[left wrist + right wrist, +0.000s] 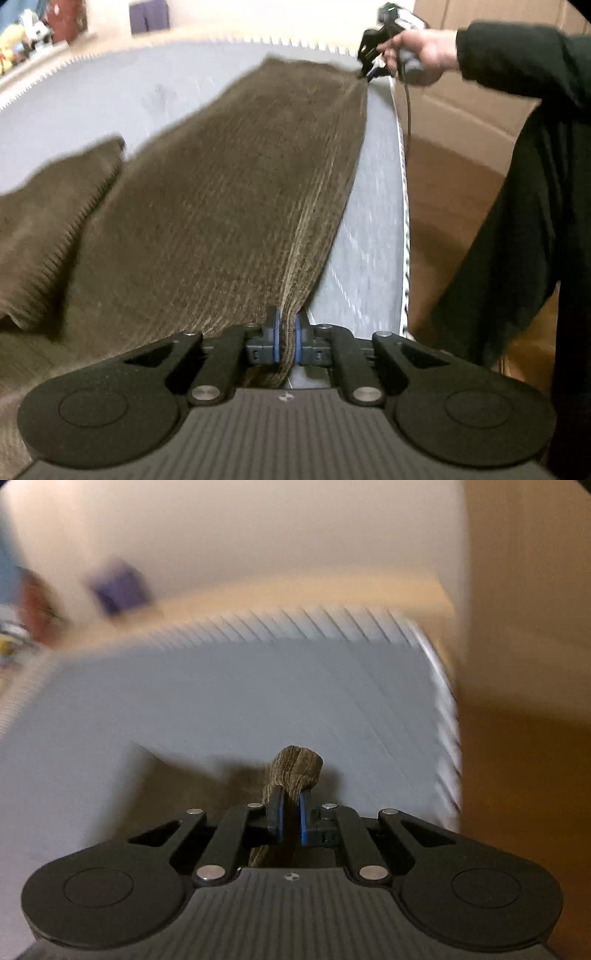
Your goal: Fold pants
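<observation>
Brown corduroy pants [229, 192] lie stretched lengthwise over a grey mat [110, 96]. My left gripper [287, 338] is shut on the near edge of the pants, cloth pinched between its blue pads. My right gripper [365, 72], held in a hand, grips the far corner of the same pant edge, pulling it taut. In the right wrist view the right gripper [291, 812] is shut on a bunched tuft of the pants [295, 766]. A second part of the pants [51, 229] lies folded at the left.
The grey mat [258, 694] has a white toothed edge [400, 184] at the right and far side. Wooden floor [454, 206] and a cardboard box [465, 92] lie to the right. The person's dark sleeve and clothing [535, 184] hang at the right. Toys [22, 40] sit far left.
</observation>
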A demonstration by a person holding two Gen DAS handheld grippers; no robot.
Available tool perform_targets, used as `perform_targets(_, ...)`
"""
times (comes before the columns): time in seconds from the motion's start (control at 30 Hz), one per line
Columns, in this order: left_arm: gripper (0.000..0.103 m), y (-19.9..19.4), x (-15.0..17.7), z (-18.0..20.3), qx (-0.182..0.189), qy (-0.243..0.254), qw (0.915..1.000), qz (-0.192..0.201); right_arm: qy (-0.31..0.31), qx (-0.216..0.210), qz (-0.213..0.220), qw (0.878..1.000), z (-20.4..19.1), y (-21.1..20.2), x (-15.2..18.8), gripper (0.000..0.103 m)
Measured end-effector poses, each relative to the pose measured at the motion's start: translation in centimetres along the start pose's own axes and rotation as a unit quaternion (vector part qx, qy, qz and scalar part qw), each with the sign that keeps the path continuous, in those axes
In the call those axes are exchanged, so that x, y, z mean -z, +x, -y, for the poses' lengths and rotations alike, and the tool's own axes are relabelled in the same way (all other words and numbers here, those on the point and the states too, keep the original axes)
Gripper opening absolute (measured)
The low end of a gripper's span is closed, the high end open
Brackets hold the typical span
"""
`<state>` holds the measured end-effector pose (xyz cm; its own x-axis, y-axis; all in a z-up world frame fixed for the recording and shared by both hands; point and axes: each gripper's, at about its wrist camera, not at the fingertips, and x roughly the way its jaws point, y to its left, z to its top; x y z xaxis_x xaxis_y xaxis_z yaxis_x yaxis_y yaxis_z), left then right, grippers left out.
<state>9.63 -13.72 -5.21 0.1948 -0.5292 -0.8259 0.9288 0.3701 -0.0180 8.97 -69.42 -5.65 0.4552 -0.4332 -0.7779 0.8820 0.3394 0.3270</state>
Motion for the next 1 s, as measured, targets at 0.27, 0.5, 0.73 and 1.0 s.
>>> perform_targets(0.27, 0.020, -1.9, 0.6, -1.3, 0.031, -0.041, 0.9986, 0.012, 0.019, -0.004, -0.004, 1.000, 1.3, -0.1, -0.1, 0.009)
perform_targets(0.5, 0.023, -9.4, 3.0, -6.6, -0.046, -0.143, 0.9852, 0.083, -0.071, 0.071, 0.145, 0.984, -1.2, -4.5, 0.1, 0.060)
perform_targets(0.73, 0.023, -7.8, 8.3, -7.9, -0.126, -0.156, 0.9763, -0.080, -0.117, -0.032, 0.197, 0.973, -4.8, -8.8, 1.3, 0.060)
perform_targets(1.0, 0.025, -20.1, 9.9, -9.1, -0.228, -0.277, 0.9304, 0.074, -0.210, -0.240, 0.175, 0.931, -13.5, -16.8, 6.8, 0.060)
